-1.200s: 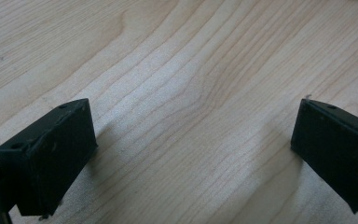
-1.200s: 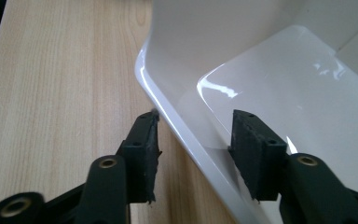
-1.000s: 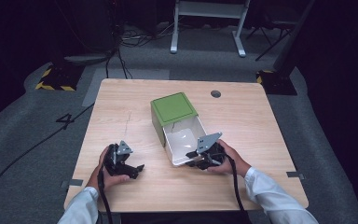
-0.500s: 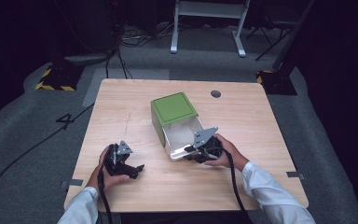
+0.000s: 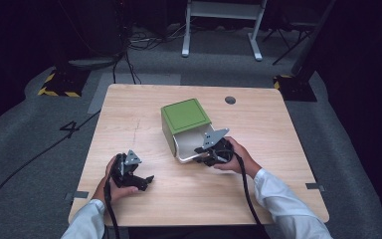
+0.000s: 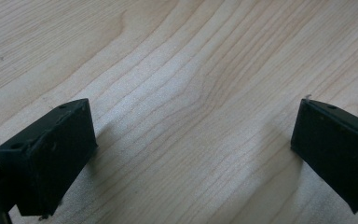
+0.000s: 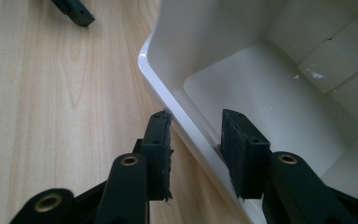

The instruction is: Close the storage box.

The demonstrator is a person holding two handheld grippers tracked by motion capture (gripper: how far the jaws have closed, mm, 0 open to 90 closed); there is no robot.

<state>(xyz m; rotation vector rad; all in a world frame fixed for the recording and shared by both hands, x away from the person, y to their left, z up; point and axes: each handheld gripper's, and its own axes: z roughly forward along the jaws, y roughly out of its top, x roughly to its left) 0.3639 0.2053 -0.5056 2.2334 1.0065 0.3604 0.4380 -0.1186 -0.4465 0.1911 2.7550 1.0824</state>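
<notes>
Wooden table; green box mid-table, white drawer pulled out. Right gripper view: right gripper jaws straddle drawer's front wall, slightly apart, not clamped. Left gripper near-left of box, jaws wide apart over bare wood.

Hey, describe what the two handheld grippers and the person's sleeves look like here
Both the left gripper and the right gripper are black, each topped by a grey three-cornered plate and trailing a black cable. Up close, the jaws are blocky black pads; the right gripper's arms carry brass-coloured rivets. The person wears light, whitish long sleeves.
</notes>
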